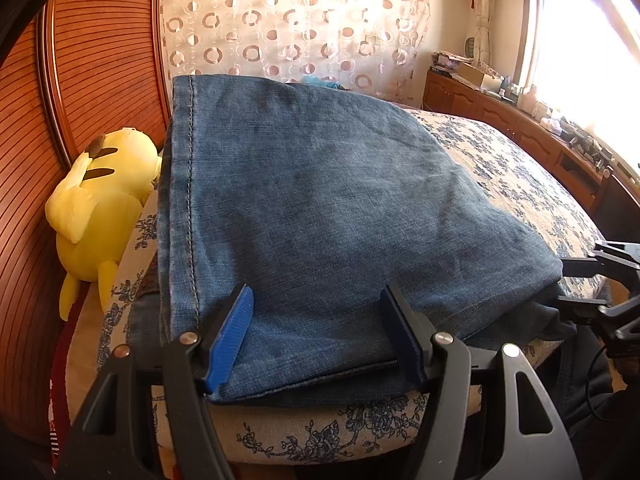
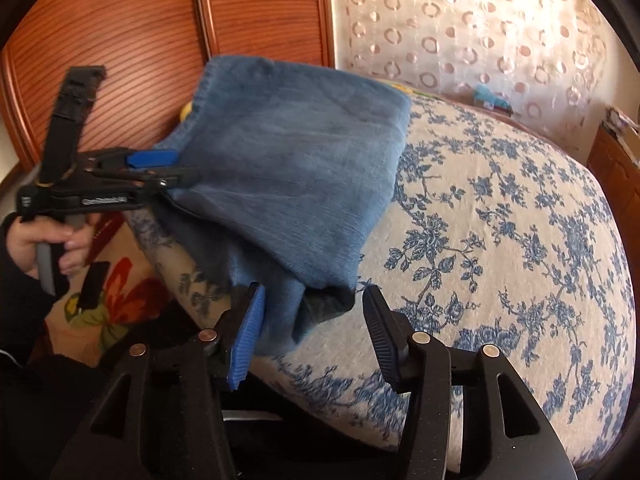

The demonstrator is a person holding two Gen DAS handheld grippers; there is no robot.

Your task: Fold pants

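Note:
Blue denim pants (image 1: 320,208) lie folded in a thick stack at the near corner of the bed; they also show in the right wrist view (image 2: 288,168). My left gripper (image 1: 316,320) is open, its blue pads wide apart over the near edge of the stack; the right wrist view shows it (image 2: 160,170) at the stack's left edge, held by a hand. My right gripper (image 2: 312,320) is open at the stack's near corner, with cloth lying between its fingers. It shows at the right edge of the left wrist view (image 1: 600,280).
The bed has a white spread with blue flowers (image 2: 500,240). A yellow plush toy (image 1: 100,208) lies against the wooden headboard (image 1: 80,80). A patterned curtain (image 1: 288,20) hangs behind. A wooden cabinet (image 1: 520,128) with clutter runs under the bright window.

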